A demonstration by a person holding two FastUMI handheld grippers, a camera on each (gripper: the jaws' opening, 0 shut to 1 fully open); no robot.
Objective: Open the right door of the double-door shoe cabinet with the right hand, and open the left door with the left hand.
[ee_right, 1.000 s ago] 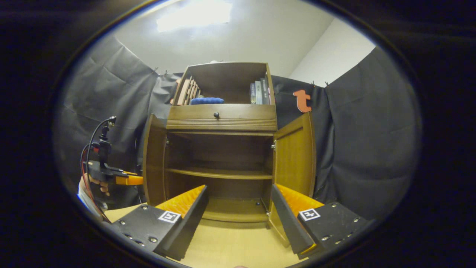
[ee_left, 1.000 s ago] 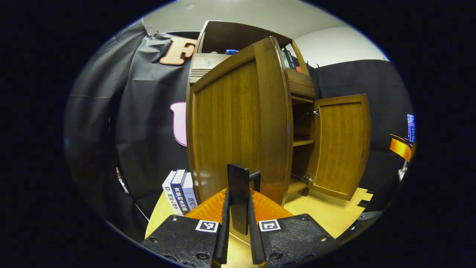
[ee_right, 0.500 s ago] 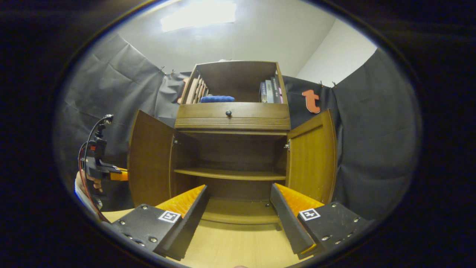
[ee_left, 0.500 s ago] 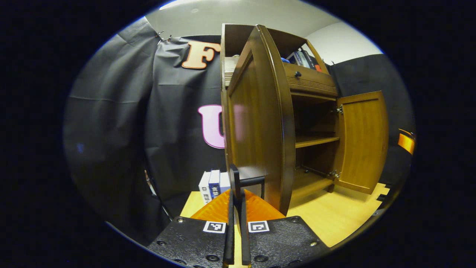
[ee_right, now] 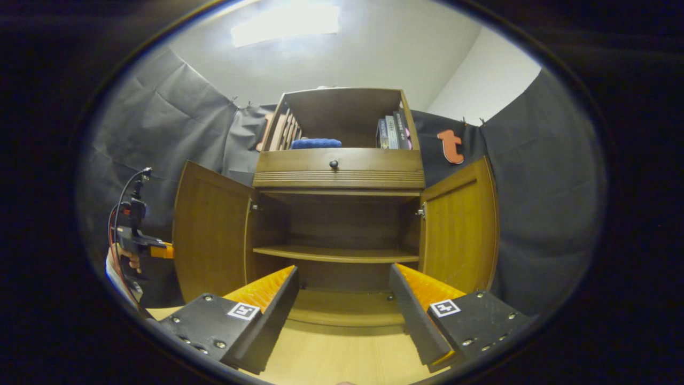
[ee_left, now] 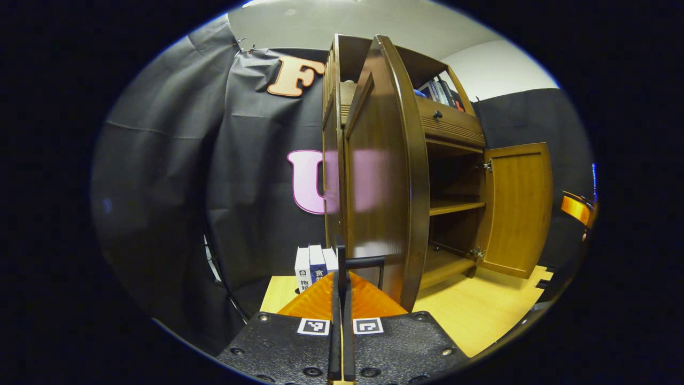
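The wooden shoe cabinet (ee_right: 336,176) stands straight ahead in the right gripper view with both lower doors swung wide. The left door (ee_left: 382,176) is nearly edge-on in the left gripper view, and my left gripper (ee_left: 342,283) is shut on its thin black handle (ee_left: 366,262). The right door (ee_left: 515,208) hangs open farther off. My right gripper (ee_right: 344,299) is open, nothing between its fingers, well back from the cabinet. To its left a hand (ee_right: 124,263) holds the left gripper (ee_right: 143,245) outside the left door (ee_right: 211,230); the right door (ee_right: 460,230) stands opposite.
Inside, a bare shelf (ee_right: 336,254) crosses the opening above the bottom board. Above the doors is a drawer with a knob (ee_right: 334,164); the top shelf holds books (ee_right: 393,133) and a blue item (ee_right: 315,143). More books (ee_left: 315,264) stand left of the cabinet on the light wooden surface (ee_right: 342,353).
The left door has swung farther open with the left gripper holding its handle. The right gripper has stayed open, and the right door has not swung.
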